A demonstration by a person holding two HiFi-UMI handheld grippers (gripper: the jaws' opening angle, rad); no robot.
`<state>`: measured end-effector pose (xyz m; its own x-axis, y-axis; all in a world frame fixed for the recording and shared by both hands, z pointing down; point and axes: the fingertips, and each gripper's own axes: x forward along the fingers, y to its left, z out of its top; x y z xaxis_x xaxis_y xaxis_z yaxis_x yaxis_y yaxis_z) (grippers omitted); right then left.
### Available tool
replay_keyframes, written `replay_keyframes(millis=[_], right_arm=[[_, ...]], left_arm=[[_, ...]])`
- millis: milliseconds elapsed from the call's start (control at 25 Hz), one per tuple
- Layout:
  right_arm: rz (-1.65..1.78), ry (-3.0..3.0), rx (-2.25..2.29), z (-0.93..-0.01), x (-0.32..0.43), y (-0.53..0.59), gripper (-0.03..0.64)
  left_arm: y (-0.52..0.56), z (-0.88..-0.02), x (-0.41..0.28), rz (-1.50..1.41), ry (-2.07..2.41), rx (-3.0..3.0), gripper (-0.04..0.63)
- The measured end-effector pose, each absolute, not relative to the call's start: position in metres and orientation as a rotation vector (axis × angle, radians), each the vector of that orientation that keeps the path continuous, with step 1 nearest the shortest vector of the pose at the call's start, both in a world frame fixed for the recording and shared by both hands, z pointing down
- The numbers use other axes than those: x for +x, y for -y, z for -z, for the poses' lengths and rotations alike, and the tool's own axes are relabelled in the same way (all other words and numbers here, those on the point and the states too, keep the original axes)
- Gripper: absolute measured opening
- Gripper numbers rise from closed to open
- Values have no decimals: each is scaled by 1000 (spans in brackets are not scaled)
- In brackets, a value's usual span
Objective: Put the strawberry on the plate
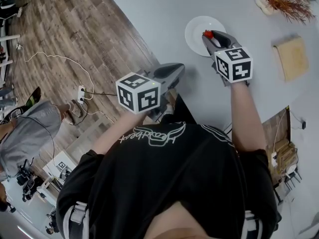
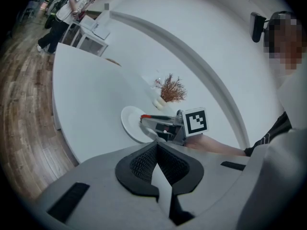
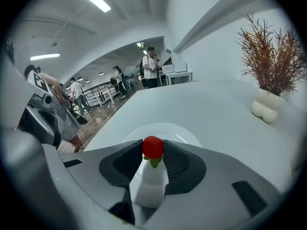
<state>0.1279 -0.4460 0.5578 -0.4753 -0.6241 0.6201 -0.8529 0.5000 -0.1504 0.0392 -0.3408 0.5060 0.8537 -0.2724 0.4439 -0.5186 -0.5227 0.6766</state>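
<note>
Head view: right hand-held gripper (image 1: 211, 36) overlaps plate (image 1: 195, 33), strawberry (image 1: 208, 34) half-hidden.

**A:** The plate (image 1: 196, 33) looks like white glazed ceramic, smooth with a mild sheen. The table (image 1: 149, 14) under the plate is pale grey, smooth and matt.

**B:** The strawberry (image 3: 153, 146) at the plate is glossy red. The right gripper (image 3: 152, 150) is matt grey plastic. Its pads (image 3: 178, 164) are black and finely ribbed, like rubber.

**A:** Beyond the plate, the vase (image 3: 266, 107) is smooth matt white. Off the table's edge from the plate, the floor (image 1: 60, 39) is brown wood planking with visible grain.
</note>
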Motion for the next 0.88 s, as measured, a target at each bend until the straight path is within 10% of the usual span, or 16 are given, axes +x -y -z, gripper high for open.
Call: replay_keyframes(millis=[880], right_arm=[[-525,2041,1101,-580,123,447,127]], left_arm=[[344,-504,26,-339,598,2154,6]])
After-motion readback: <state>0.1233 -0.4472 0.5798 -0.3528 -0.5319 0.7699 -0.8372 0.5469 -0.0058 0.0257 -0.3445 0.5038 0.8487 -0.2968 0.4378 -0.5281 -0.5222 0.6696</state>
